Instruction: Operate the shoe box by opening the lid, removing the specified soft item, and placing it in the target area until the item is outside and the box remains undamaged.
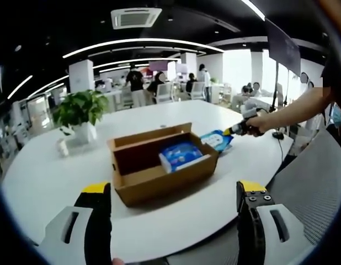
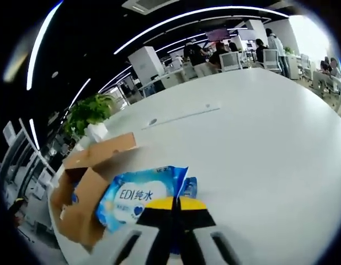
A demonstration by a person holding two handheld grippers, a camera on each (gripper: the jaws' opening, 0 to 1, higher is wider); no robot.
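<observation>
Right tool (image 2: 176,205) pinches wipes pack (image 2: 138,200) beside open shoe box (image 1: 159,165).

We log: shoe box (image 1: 159,174) plain brown cardboard | wet-wipes pack (image 2: 138,200) blue and white, blue lettering | bench (image 2: 259,160) white | tongs (image 2: 175,205) black, yellow-tipped | potted plant (image 1: 79,109) green, white pot

Only readable bit is "EDI纯水" in blue on the white label of the blue wipes pack (image 2: 142,197) sitting right at the right gripper (image 2: 176,207) tips, rest of the print on it is too small to make out.
</observation>
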